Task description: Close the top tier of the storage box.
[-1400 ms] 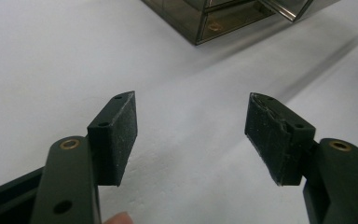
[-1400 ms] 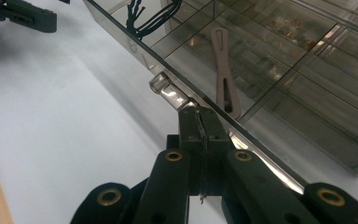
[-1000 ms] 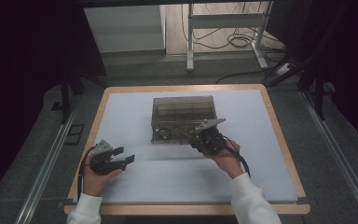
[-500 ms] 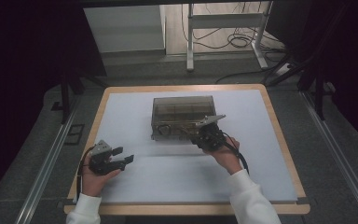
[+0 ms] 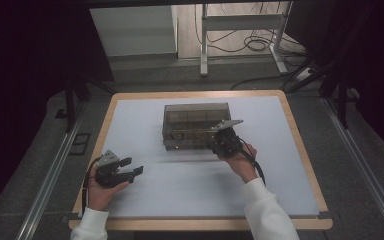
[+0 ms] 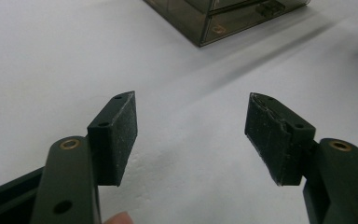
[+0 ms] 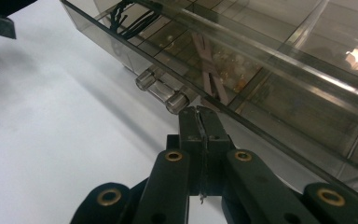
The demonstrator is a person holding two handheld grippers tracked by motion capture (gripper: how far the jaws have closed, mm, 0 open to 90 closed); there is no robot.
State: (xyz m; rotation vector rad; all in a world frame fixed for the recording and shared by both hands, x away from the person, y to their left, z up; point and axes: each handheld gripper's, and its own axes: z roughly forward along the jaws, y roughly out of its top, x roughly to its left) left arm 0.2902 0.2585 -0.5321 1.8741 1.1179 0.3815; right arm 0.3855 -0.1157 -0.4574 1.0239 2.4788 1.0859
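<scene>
Smoked clear drawer box (image 5: 196, 125) sits mid-table, slightly toward the far edge, on the pale sheet (image 5: 190, 190) covering the wood-rimmed table (image 5: 300, 150). Right gripper (image 5: 220, 142) is at its front right corner; in the right gripper view its jaws are pressed together, tips (image 7: 199, 114) right at a drawer front beside the clear handle (image 7: 163, 91) — contact looks likely, can't confirm. Left gripper (image 5: 130, 167) rests well apart at near left, jaws spread with nothing between. Beyond the table: grey floor, white frame legs (image 5: 203, 45), loose cables (image 5: 250, 45), dark surroundings.
</scene>
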